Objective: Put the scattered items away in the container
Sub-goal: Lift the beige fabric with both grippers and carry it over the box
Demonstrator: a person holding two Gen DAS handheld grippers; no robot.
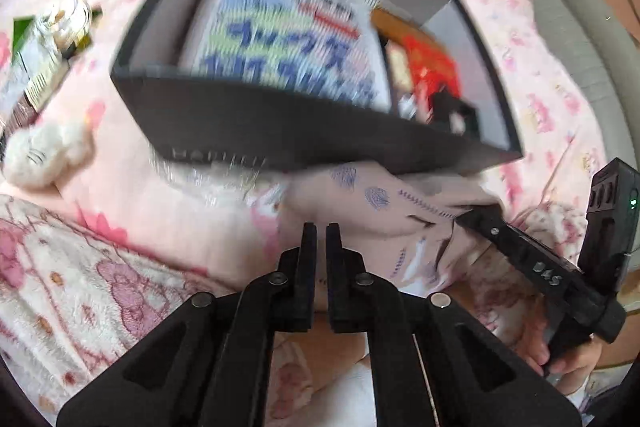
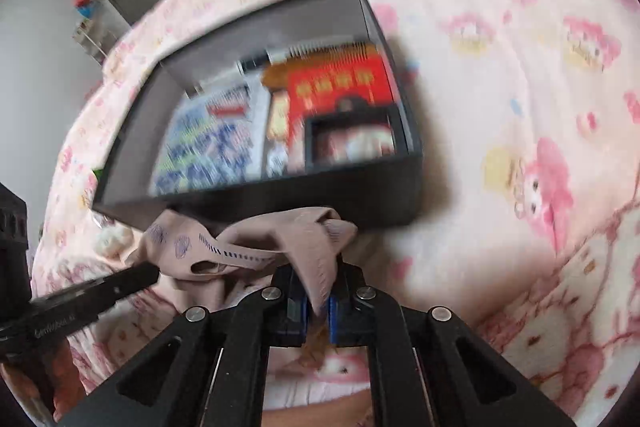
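Right gripper point(image 2: 318, 301) pinches beige cloth point(image 2: 256, 243) beside box point(image 2: 280, 193).

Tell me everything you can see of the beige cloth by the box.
The beige cloth is a soft, ribbed-looking knit, crumpled, with blue scribble motifs and dashed lines. It lies bunched on the pink bedding just in front of the black box's near wall. One fold is pinched in the right claw; the left claw meets its other edge, grip unclear.
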